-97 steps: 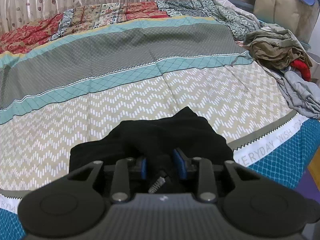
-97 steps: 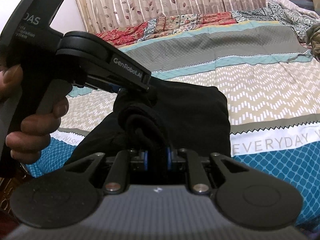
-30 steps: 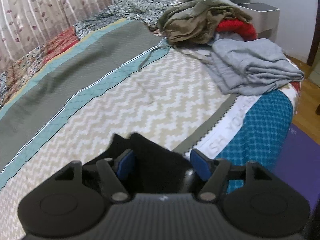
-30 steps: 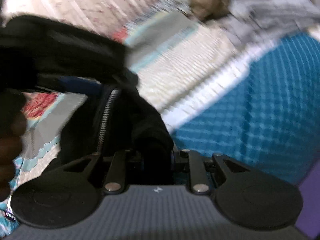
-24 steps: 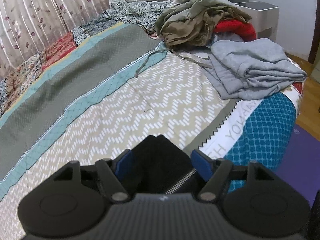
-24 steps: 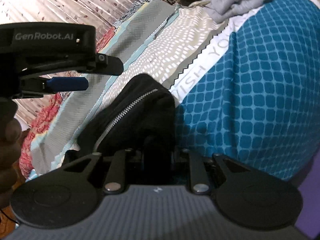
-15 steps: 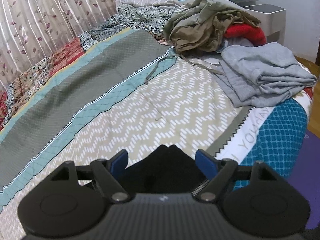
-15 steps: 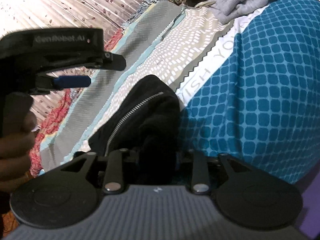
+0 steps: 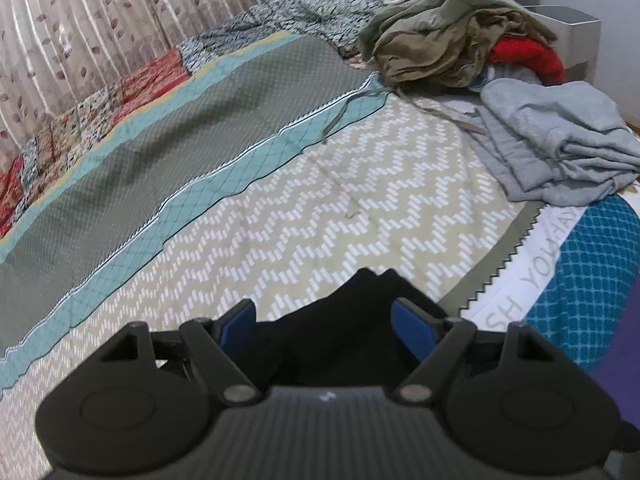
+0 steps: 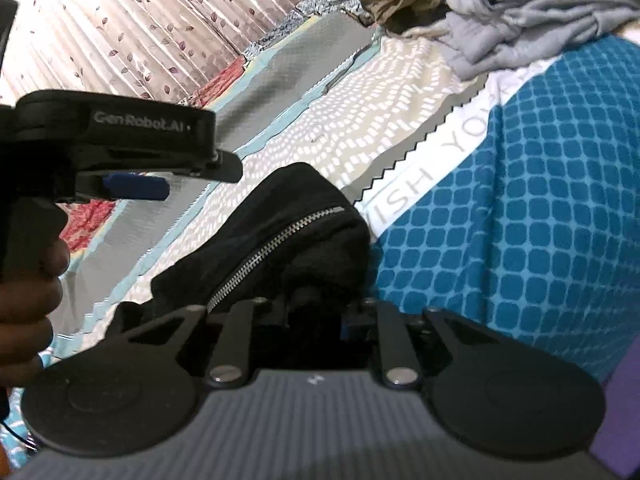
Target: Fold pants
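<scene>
Pants [image 10: 280, 240] are pinched at near end by right gripper [image 10: 316, 316], jaws just closed on cloth. Bundle runs away toward bed [image 9: 360, 208]; left gripper [image 9: 324, 320] is held above it w/ fingers apart, nothing gripped.

Right fingers [image 10: 352, 326] buried in black pants [image 10: 280, 232]

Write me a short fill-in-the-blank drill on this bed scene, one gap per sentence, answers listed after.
1. The bundled black pants show a silver ____ along one side.
2. The right gripper is ____ on the black fabric.
3. The left gripper has its blue pads spread ____, gripping nothing.
4. The folded grey garment lies beside a crumpled ____ one on the patterned bedspread.

Missing words: zipper; shut; open; olive
</scene>
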Demonstrator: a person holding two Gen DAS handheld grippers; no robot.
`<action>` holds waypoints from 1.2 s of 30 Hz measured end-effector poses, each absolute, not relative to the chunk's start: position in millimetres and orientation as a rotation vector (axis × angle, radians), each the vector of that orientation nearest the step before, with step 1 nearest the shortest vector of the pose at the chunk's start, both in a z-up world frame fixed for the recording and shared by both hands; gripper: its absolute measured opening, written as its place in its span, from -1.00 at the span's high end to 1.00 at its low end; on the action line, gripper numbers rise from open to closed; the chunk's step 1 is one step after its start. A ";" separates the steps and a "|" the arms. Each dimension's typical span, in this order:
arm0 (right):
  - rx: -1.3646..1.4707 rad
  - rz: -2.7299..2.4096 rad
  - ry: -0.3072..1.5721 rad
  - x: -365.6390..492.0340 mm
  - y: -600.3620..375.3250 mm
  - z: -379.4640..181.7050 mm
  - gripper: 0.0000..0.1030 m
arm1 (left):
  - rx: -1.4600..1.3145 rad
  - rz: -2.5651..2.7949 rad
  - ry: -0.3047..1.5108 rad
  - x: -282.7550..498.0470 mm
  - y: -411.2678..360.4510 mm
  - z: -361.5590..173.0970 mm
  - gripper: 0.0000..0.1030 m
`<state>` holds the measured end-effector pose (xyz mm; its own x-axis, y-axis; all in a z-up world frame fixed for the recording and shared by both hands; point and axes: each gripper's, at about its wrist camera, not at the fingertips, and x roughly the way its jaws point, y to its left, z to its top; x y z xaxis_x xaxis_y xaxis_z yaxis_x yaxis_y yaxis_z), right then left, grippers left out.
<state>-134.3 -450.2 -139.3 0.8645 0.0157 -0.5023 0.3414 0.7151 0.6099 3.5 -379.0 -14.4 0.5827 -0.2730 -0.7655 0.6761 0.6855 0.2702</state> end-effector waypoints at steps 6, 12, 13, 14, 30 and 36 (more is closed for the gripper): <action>0.725 -0.207 0.503 -130.6 -445.4 -140.0 0.56 | 0.577 -0.578 0.779 10.2 -372.2 -17.4 -0.50; 0.743 -0.200 0.503 -130.3 -446.1 -139.5 0.52 | 0.570 -0.574 0.789 13.2 -369.7 -18.7 -0.51; 0.755 -0.198 0.501 -132.1 -445.5 -139.0 0.48 | 0.569 -0.574 0.791 13.7 -369.5 -18.7 -0.51; 0.777 -0.192 0.498 -132.5 -446.2 -139.7 0.44 | 0.567 -0.575 0.794 14.3 -369.2 -18.4 -0.51; 0.344 -0.228 0.445 -126.2 -394.3 -104.1 0.56 | 0.268 -0.856 1.207 62.2 -373.3 -7.0 -0.80; 0.057 -0.159 0.362 -133.1 -360.0 -85.2 0.56 | 0.349 -0.854 1.278 55.3 -379.3 -23.6 -0.15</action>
<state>-133.1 -360.0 -85.2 0.9229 -0.1451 -0.3567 0.1654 0.9859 0.0268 55.3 -379.3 -23.6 0.0437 -0.3613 -0.9314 0.7222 0.6556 -0.2204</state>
